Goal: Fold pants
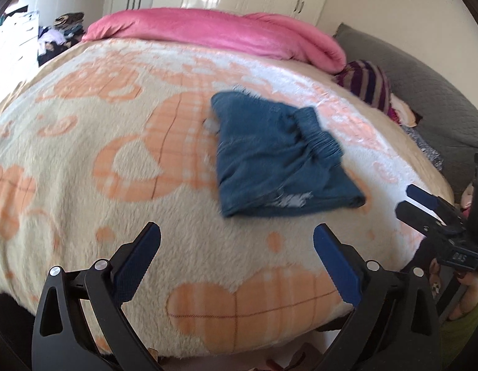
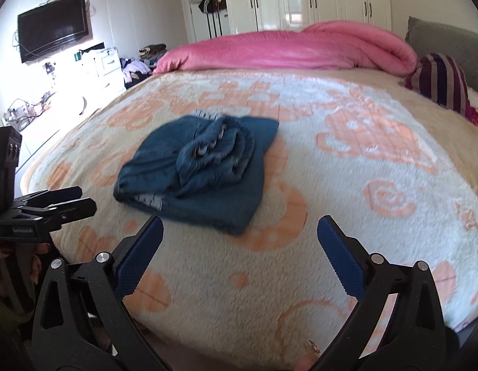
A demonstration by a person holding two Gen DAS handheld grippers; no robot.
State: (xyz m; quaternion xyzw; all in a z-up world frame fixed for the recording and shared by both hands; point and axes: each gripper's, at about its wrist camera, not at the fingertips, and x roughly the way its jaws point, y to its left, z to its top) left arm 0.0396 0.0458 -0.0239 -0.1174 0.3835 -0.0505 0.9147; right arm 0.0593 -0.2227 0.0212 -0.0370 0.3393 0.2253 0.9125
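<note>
Nearest the left wrist camera, the left gripper (image 1: 237, 241) spreads its two blue-padded fingers wide apart, holding nothing, above a fuzzy cream blanket (image 1: 115, 167) patterned in orange. Beyond it, toward the middle of the bed, lie the pants (image 1: 276, 157): dark teal-blue fabric folded into a compact, roughly square bundle, with the gathered elastic waistband bunched on top and a pale patch showing at the near folded edge. The right gripper (image 2: 240, 232) is likewise spread wide and empty, hovering just short of the bundle. A rolled pink duvet (image 2: 285, 49) lies along the far side, with a striped purple cloth (image 2: 440, 80) beside it.
</note>
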